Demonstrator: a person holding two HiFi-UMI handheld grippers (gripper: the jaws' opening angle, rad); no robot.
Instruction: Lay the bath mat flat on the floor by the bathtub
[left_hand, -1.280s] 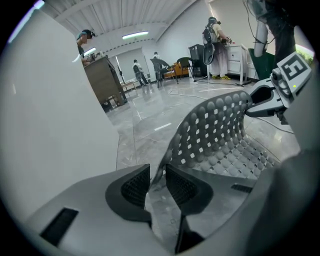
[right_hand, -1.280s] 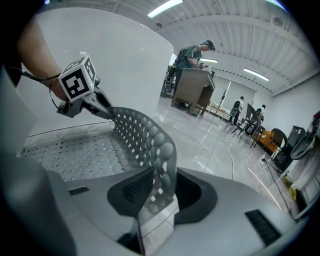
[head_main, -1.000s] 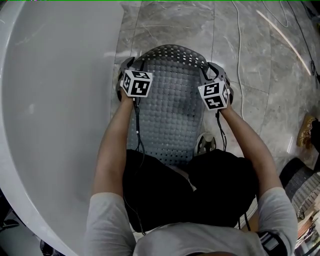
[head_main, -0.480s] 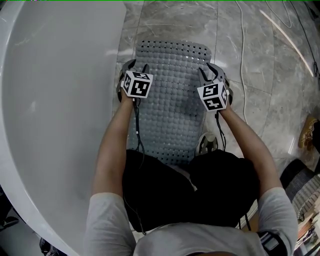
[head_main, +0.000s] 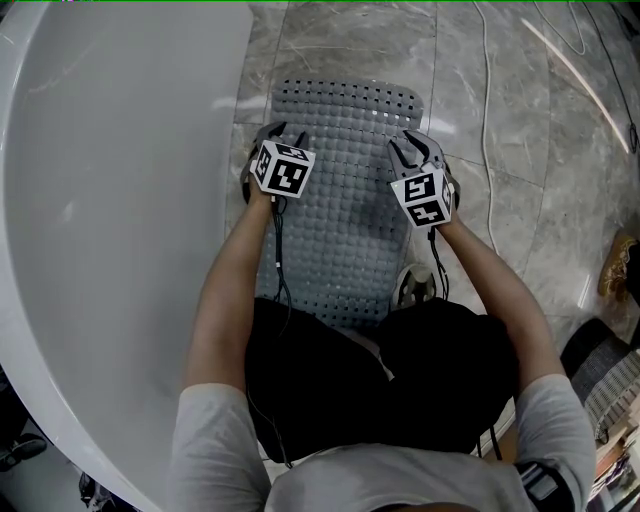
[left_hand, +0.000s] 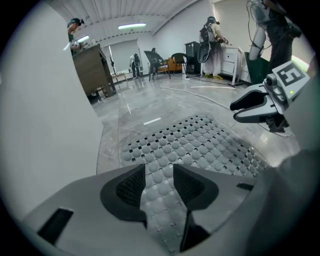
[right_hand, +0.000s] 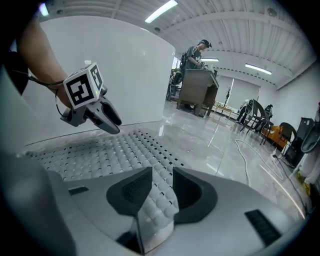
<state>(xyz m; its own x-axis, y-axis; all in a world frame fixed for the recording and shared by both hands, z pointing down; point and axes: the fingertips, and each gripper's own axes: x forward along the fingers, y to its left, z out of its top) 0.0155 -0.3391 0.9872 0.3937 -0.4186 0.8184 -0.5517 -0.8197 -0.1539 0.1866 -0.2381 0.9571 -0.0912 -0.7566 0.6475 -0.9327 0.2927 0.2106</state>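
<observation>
A grey bath mat (head_main: 345, 200) with round bumps and holes lies flat on the marble floor, right beside the white bathtub (head_main: 120, 200). My left gripper (head_main: 280, 135) hovers over the mat's left edge. Its jaws have just been opening, and the mat (left_hand: 200, 145) shows in the gap between its pads without being pressed. Over the right edge my right gripper (head_main: 412, 148) stands open too. The mat's edge (right_hand: 100, 152) shows between the right gripper's pads with glossy floor below it. Each gripper view shows the other gripper above the mat.
The person kneels at the mat's near end, with a shoe (head_main: 410, 285) beside it. A white cable (head_main: 482, 120) runs over the floor on the right. A striped cloth (head_main: 600, 370) lies at the lower right. A wooden cabinet (left_hand: 92, 70) and people stand far off.
The mat's far end, curled up a second ago, has dropped flat on the floor. Both grippers have edged forward and inward over the mat.
</observation>
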